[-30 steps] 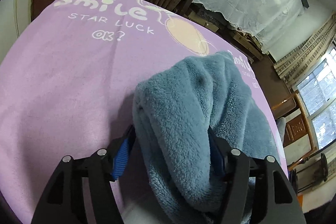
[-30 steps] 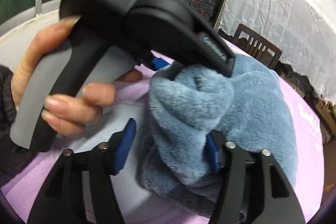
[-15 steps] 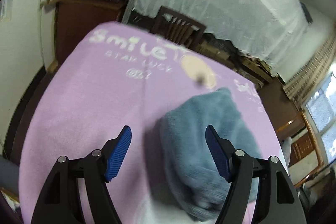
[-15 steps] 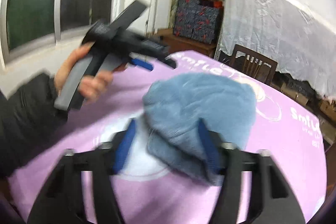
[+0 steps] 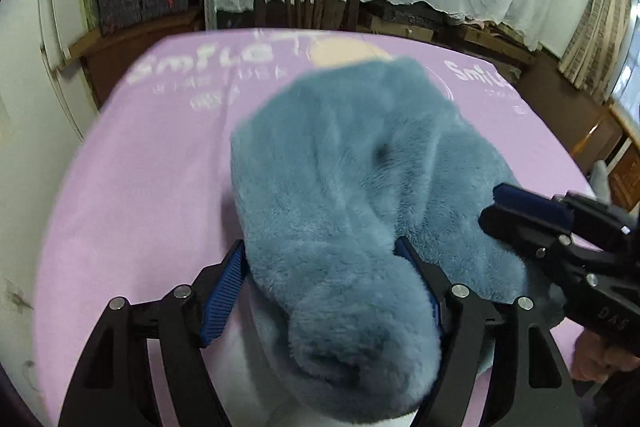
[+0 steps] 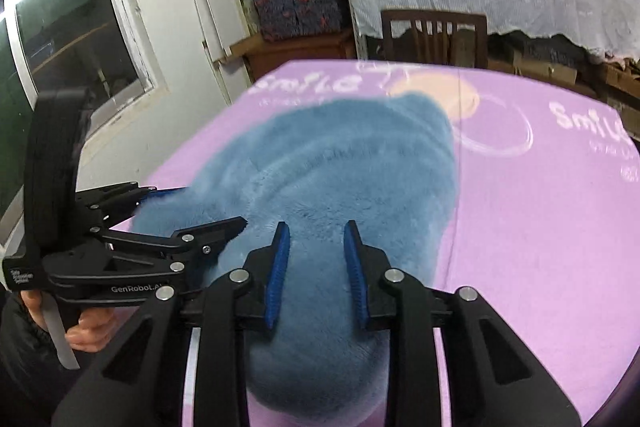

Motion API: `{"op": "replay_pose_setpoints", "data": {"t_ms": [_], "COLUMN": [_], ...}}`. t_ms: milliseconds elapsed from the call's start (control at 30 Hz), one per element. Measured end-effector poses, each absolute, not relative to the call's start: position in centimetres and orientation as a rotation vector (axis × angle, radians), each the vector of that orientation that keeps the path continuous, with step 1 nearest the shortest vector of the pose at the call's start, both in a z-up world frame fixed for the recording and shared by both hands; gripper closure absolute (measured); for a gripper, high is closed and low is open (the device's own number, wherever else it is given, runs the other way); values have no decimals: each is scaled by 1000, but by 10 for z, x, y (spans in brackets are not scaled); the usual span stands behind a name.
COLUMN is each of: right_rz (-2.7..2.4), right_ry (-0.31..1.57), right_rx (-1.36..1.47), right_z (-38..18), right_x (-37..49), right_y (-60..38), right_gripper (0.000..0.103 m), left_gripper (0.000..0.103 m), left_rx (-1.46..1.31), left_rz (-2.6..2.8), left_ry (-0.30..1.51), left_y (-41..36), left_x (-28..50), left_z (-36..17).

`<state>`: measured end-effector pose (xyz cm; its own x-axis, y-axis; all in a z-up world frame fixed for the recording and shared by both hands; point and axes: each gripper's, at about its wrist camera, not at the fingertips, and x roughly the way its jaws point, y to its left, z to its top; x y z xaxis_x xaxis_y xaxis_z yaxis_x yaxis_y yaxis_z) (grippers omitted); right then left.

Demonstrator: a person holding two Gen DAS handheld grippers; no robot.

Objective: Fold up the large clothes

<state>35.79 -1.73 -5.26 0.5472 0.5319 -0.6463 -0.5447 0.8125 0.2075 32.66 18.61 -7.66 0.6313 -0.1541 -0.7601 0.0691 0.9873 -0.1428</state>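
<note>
On the purple table cover [image 5: 132, 187] the blue fleece garment [image 5: 344, 187] lies bundled, its near end bulging between the fingers of your left gripper [image 5: 320, 279]. Those jaws are opening, the fleece filling the gap; whether the pads press it, you cannot tell. Your right gripper [image 6: 316, 259] sits over the same bundle from the other side, jaws closing with fleece between the blue pads [image 6: 278, 267], not clearly pinched.
</note>
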Motion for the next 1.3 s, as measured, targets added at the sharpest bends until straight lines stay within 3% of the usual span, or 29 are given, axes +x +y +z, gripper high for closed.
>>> {"op": "replay_pose_setpoints", "data": {"t_ms": [233,533,633,767,1233,1300], "right_rz": [681,695,687,675,661,664], "right_ry": [750,781,787,779,699,682], "right_rx": [19,37,34,33,35,34], "right_z": [-75,-69,-58,-46,-11,-5], "right_x": [354,350,341,322,299,309], "right_y": [-28,-31,-36,-51,-71,-67], "right_gripper": [77,77,74,63,62,57], "left_gripper": [22,24,24,24,24,23], "left_rx": [-152,15,60,77,156,162], "left_rz": [-144,-15,19,35,59,70], "left_ry": [890,809,766,710,581,586], "left_y": [189,163,155,147,122,124], "left_x": [329,308,292,268,251,262], "left_z": [-89,-71,-58,-41,-1,-2]}}
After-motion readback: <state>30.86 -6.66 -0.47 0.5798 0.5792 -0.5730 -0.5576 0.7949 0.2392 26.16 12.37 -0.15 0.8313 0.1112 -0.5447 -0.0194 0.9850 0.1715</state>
